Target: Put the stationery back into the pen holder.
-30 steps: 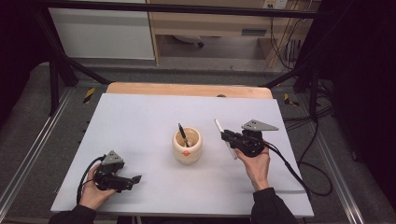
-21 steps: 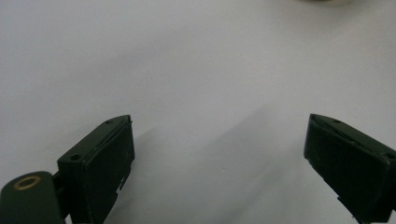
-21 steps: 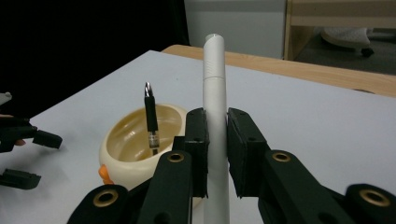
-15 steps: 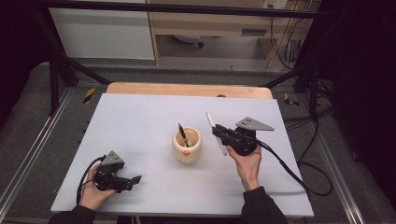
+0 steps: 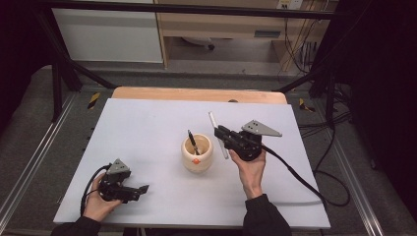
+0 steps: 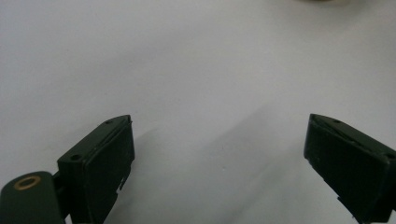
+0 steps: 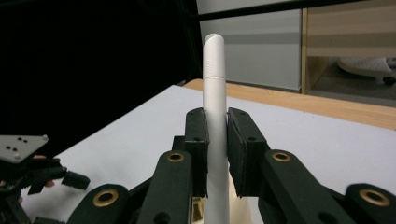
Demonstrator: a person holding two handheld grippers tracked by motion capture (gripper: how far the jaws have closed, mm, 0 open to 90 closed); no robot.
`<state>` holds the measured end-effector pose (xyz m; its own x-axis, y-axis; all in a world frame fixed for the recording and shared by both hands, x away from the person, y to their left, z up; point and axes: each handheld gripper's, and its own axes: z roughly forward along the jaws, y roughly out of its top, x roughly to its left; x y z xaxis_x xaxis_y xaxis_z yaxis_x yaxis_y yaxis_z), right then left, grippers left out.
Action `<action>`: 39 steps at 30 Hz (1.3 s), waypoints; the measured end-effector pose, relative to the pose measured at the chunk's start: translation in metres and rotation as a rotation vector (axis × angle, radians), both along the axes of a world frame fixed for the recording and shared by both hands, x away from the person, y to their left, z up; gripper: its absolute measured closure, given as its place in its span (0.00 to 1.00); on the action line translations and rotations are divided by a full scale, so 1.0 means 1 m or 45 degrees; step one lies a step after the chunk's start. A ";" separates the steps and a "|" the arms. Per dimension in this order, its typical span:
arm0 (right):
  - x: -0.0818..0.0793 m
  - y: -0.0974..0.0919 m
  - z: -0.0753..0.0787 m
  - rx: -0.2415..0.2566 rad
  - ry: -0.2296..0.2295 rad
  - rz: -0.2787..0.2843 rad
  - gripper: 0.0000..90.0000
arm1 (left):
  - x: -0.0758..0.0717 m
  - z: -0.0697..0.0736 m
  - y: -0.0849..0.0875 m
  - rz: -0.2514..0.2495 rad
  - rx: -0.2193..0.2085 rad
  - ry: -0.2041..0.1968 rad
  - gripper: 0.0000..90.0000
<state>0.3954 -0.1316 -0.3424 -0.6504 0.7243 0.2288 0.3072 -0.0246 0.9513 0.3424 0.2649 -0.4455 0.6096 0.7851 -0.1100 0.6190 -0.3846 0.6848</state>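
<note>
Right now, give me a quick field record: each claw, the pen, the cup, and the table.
right claw: shut on the white pen, raised beside the cup
white pen: clamped between the pads, long end sticking out past them
cup: cream, upright, mid-table, a dark pen standing in it
left claw: open, nothing between the jaws, low over the table
table: pale grey top

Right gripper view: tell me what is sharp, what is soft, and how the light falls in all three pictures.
Right gripper view: white pen sharp between the right tongs, shelving behind soft, left side black. Left gripper view: left tongs slightly blurred, casting soft shadows on the table. High view: table evenly lit, surroundings dark; cup lightly shadowed.
</note>
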 end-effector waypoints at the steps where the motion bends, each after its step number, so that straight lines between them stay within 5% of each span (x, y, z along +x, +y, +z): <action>1: 0.001 0.002 0.001 0.008 -0.007 0.003 0.88 | 0.000 0.000 0.000 0.002 0.005 -0.003 0.10; 21: 0.026 0.034 0.004 0.074 -0.053 -0.013 0.88 | 0.000 0.000 0.001 -0.002 -0.002 -0.001 0.10; 39: 0.046 0.054 -0.013 0.084 -0.031 0.001 0.88 | 0.000 0.000 0.001 0.000 -0.007 -0.001 0.10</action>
<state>0.4414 -0.0771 -0.3551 -0.6572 0.7075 0.2598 0.2837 -0.0872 0.9549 0.3424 0.2660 -0.4451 0.6096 0.7844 -0.1140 0.6185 -0.3807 0.6874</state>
